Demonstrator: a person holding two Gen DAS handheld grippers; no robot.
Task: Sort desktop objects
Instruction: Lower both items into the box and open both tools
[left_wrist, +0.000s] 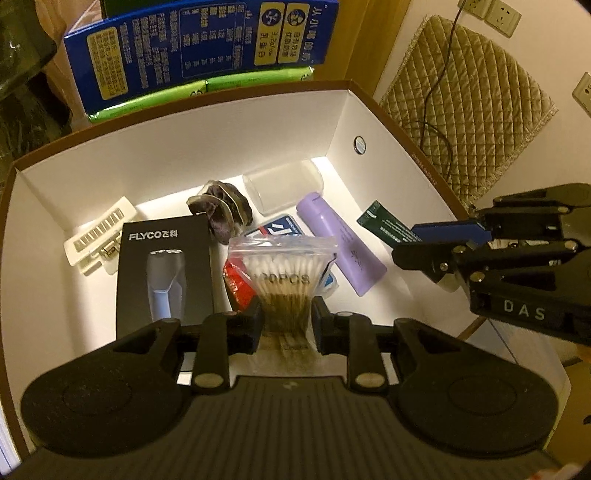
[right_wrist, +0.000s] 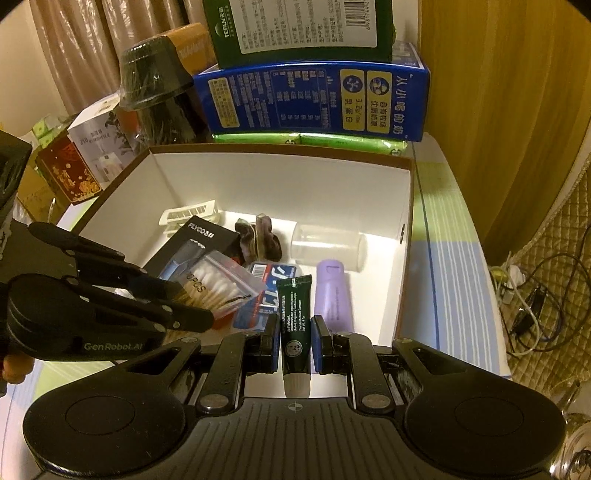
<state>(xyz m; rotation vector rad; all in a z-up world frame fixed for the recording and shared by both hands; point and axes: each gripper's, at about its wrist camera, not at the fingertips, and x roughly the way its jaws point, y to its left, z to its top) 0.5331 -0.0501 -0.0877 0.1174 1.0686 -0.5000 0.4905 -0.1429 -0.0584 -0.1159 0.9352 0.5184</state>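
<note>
The left gripper (left_wrist: 284, 321) pinches a clear zip bag of cotton swabs (left_wrist: 282, 275) above the white box (left_wrist: 177, 147); the bag's long axis runs along the fingers, with the zip edge pointing away toward the far wall. The right gripper (right_wrist: 294, 341) clamps a dark green tube (right_wrist: 294, 325) over the same box, the tube lying lengthwise between the fingers with its pale cap toward the camera. Below lie a black FLYCO box (left_wrist: 164, 273) and a purple tube (left_wrist: 341, 245).

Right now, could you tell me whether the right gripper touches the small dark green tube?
Touching: the right wrist view shows the right gripper clamped on the green tube.
</note>
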